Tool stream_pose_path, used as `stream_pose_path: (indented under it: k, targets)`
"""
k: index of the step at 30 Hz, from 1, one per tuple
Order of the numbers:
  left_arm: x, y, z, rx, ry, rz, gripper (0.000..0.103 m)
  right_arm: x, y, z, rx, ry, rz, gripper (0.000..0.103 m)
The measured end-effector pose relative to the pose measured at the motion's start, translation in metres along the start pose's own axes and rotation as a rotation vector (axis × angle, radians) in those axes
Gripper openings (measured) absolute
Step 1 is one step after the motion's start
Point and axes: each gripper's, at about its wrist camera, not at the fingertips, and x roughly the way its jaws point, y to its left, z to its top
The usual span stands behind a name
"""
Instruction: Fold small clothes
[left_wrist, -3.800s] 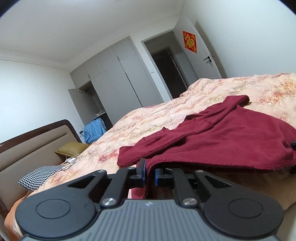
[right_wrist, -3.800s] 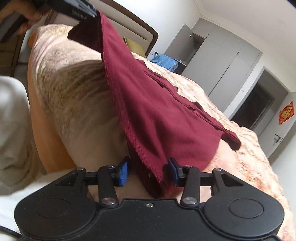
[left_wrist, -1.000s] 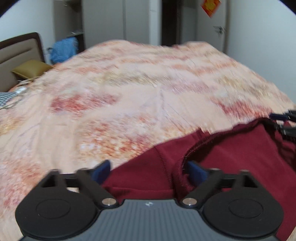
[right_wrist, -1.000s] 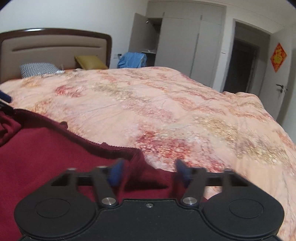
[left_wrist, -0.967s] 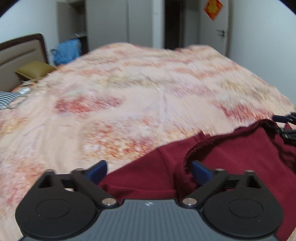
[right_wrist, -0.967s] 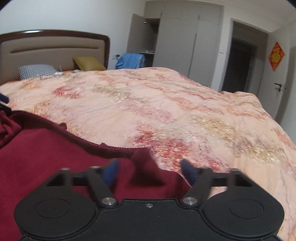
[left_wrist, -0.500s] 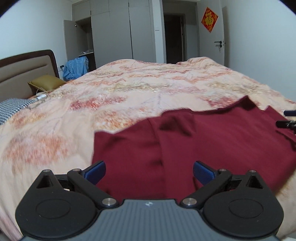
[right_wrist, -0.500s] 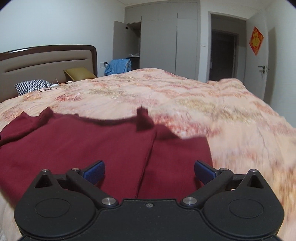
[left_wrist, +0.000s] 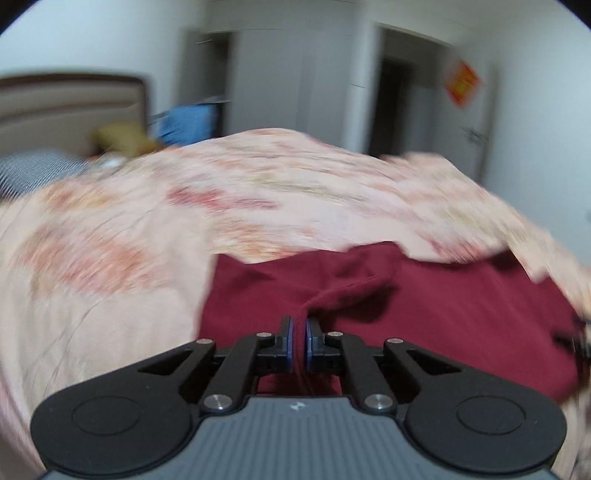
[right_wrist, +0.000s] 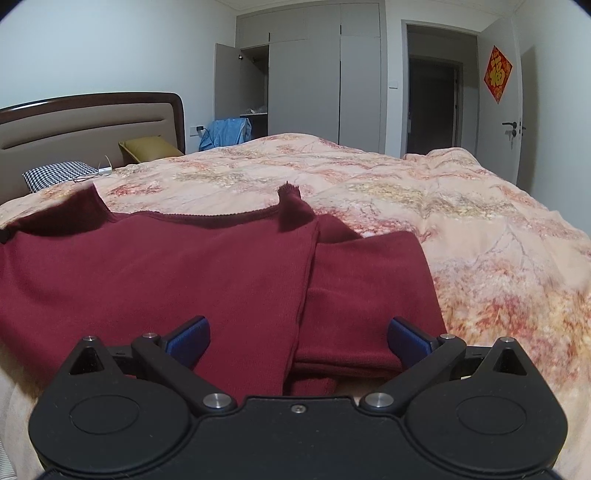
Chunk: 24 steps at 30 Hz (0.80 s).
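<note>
Maroon garment — one, on quilt; two claws — left pinched, right wide.

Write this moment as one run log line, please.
left gripper: shut on dark red garment | right gripper: open above it | garment: spread on floral bedspread

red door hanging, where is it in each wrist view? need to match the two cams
Left wrist: the red door hanging is upper right, blurred, on the door right of the dark doorway.
Right wrist: the same hanging is upper right, sharp, on the white door beside the doorway.
Shared landmark: the blue garment by the wardrobe, left of centre in both.
</note>
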Motion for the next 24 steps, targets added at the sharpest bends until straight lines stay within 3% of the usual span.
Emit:
stream_pose_path:
  k: [3,7,9,11,13,22,24]
  targets:
    - [0.014,0.032,-0.013,-0.234,0.083,-0.019,0.007,0.001,0.001,-0.002,-0.009,-0.007,-0.004,0.103]
    - [0.018,0.05,-0.027,-0.374,0.08,-0.061,0.01,0.002,0.001,-0.004,0.0,-0.007,0.002,0.103]
    - [0.015,0.051,-0.024,-0.388,0.07,-0.076,0.013,0.003,0.001,-0.006,0.004,-0.011,0.003,0.103]
    - [0.01,0.053,-0.024,-0.395,0.058,-0.098,0.038,0.003,0.002,-0.007,0.006,-0.018,-0.001,0.103]
    - [0.001,0.054,-0.026,-0.396,0.034,-0.122,0.053,0.002,0.002,-0.009,0.008,-0.024,-0.005,0.103]
    - [-0.026,0.046,-0.063,-0.299,0.047,-0.199,0.067,-0.028,-0.004,-0.026,0.143,-0.096,0.012,0.102]
    - [-0.028,0.042,-0.072,-0.267,0.062,-0.203,0.067,-0.037,-0.002,-0.032,0.164,-0.105,0.025,0.092]
